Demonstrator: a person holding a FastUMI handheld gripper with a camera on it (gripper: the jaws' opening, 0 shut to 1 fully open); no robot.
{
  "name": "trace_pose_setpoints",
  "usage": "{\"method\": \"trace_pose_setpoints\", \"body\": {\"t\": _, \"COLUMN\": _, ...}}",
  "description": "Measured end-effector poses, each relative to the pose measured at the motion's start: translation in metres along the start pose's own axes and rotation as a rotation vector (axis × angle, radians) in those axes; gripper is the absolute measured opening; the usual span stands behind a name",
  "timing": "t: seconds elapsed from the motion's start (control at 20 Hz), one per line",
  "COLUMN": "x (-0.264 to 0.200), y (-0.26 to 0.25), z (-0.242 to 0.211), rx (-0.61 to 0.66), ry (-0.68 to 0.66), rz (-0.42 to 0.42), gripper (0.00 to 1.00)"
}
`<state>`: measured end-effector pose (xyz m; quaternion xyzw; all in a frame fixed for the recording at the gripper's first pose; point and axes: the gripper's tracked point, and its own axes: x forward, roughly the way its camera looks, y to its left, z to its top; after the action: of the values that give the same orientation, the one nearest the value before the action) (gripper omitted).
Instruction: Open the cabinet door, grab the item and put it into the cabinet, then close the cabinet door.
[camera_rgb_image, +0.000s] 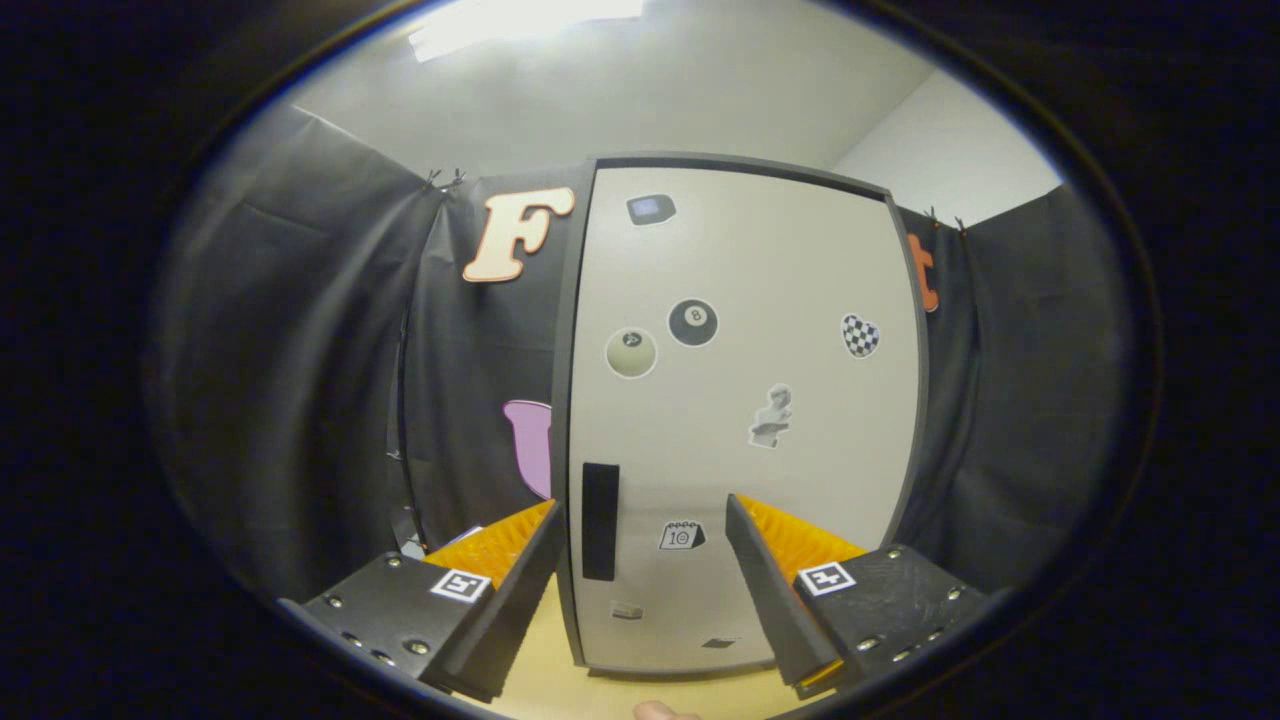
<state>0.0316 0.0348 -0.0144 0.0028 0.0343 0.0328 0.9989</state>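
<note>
A tall pale cabinet (740, 400) with a dark frame stands upright straight ahead on the light wooden table (545, 690). Its door is closed and carries several stickers. A black vertical handle (600, 520) sits near the door's lower left edge. My gripper (640, 520) is open, fingers spread wide with nothing between them. The handle lies just ahead of the fingers, closer to the left finger (520, 575) than to the right finger (775, 580). The item for the cabinet is out of sight.
Black cloth walls (300, 380) close in the booth on both sides of the cabinet. A narrow gap separates the cabinet's left side from the cloth. A fingertip (665, 711) of a person shows on the table's near edge.
</note>
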Motion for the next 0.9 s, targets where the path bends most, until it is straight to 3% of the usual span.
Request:
{"method": "trace_pose_setpoints", "body": {"t": 0.6, "x": 0.072, "y": 0.026, "z": -0.039, "rx": -0.015, "ry": 0.086, "rz": 0.000, "gripper": 0.96}}
{"method": "trace_pose_setpoints", "body": {"t": 0.8, "x": 0.094, "y": 0.037, "z": -0.058, "rx": -0.044, "ry": 0.119, "rz": -0.021, "gripper": 0.80}}
{"method": "trace_pose_setpoints", "body": {"t": 0.9, "x": 0.101, "y": 0.043, "z": -0.063, "rx": -0.056, "ry": 0.129, "rz": -0.024, "gripper": 0.80}}
